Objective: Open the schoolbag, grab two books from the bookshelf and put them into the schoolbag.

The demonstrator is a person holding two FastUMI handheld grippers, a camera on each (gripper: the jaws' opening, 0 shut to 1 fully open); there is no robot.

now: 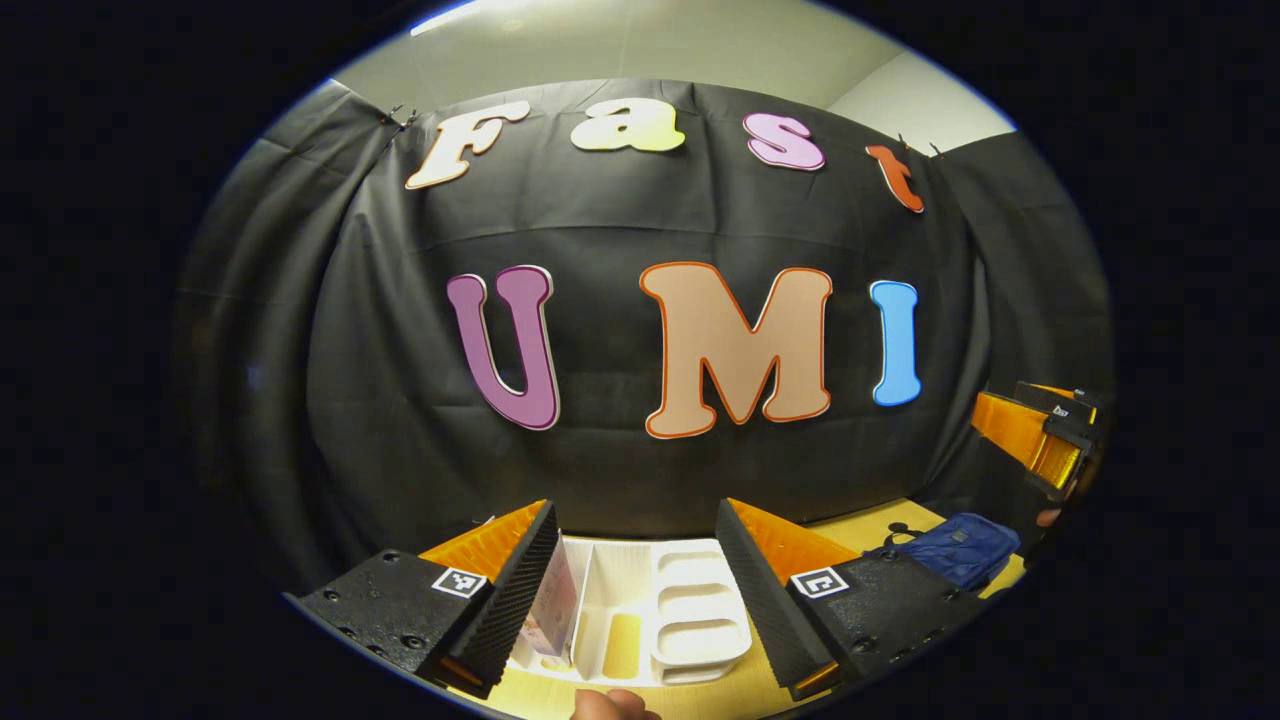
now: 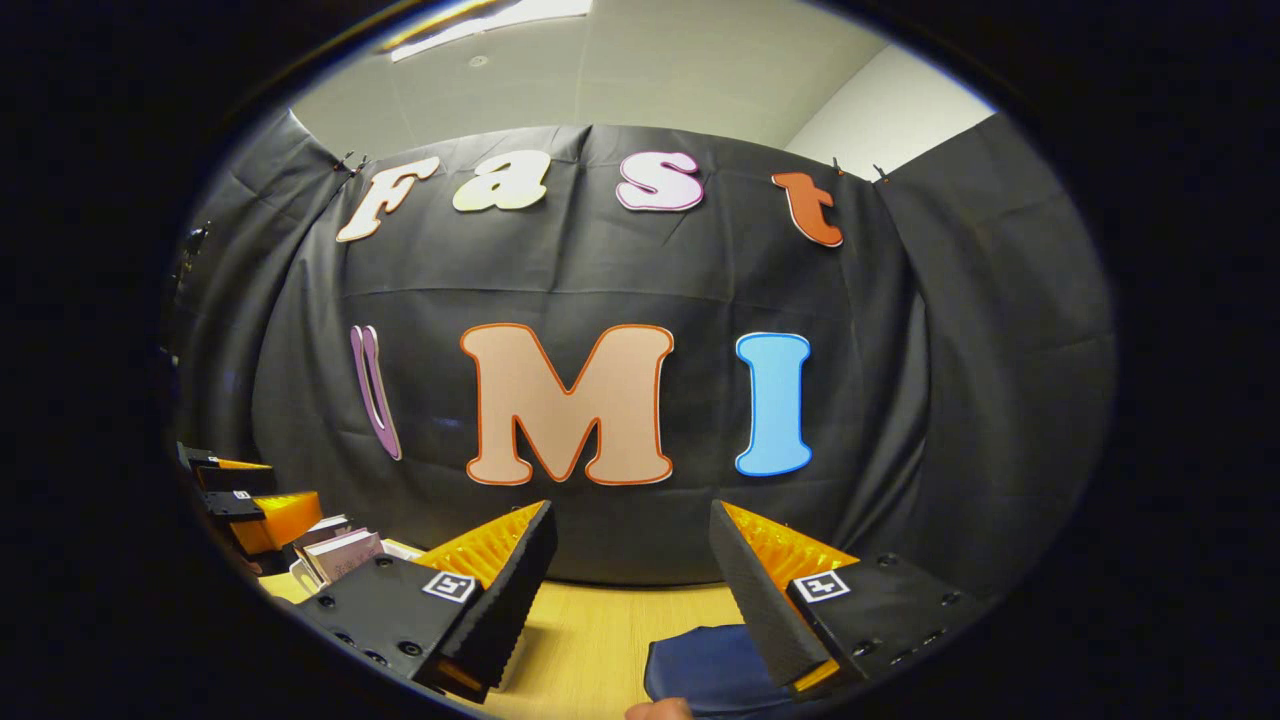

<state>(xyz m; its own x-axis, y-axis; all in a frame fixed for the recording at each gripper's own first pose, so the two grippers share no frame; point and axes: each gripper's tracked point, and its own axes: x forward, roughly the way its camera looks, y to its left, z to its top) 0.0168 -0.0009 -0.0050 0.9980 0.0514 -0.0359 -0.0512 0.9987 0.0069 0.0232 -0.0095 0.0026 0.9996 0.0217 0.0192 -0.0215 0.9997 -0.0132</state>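
My left gripper [image 1: 635, 506] is open above the white bookshelf [image 1: 690, 610], a plastic rack with dividers on the wooden table. A pinkish book [image 1: 552, 608] stands in the rack's left slot, close to the left finger but not gripped. The blue schoolbag [image 1: 962, 548] lies on the table to the right, and beyond it the right gripper [image 1: 1045, 430] hovers. In the right gripper view, my right gripper [image 2: 631, 506] is open, raised over the schoolbag [image 2: 705, 668], which lies low under its right finger. The left gripper [image 2: 240, 497] and the books [image 2: 340, 552] appear at the far left.
The light wooden table [image 2: 590, 640] runs up to the black cloth wall behind it. A fingertip of the holding hand [image 1: 610, 705] shows at the bottom edge of the left gripper view, and another [image 2: 660, 710] shows at the bottom of the right gripper view.
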